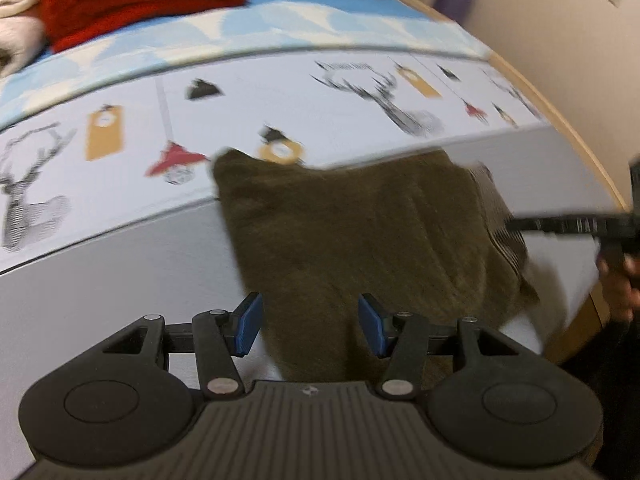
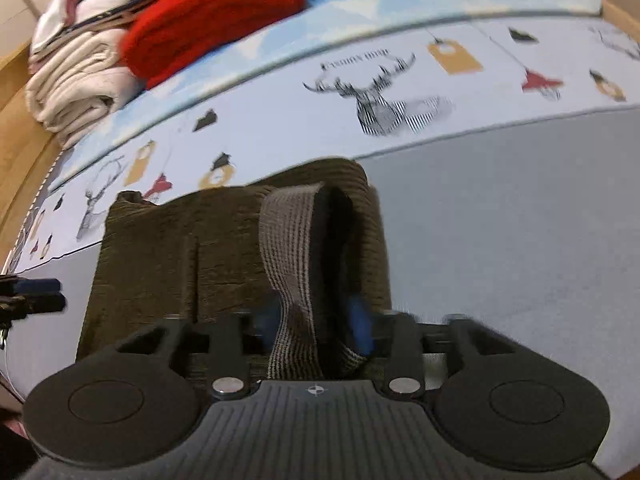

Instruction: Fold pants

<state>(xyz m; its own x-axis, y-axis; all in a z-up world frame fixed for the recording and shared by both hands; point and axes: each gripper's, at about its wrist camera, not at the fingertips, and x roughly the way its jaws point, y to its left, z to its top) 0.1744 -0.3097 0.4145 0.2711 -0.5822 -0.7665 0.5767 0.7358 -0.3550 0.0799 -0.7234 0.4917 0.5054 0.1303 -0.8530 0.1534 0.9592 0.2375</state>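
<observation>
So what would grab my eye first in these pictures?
Probably the olive-brown pants, folded into a thick block on the grey sheet at the centre, their striped waistband curling up into the right claw. Next, the bright red folded cloth at the far left, beside a cream pile.

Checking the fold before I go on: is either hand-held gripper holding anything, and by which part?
The left hand-held gripper is open, holding nothing. The pants' striped waistband lies between the right hand-held gripper's pads, but blur hides whether they grip it.
</observation>
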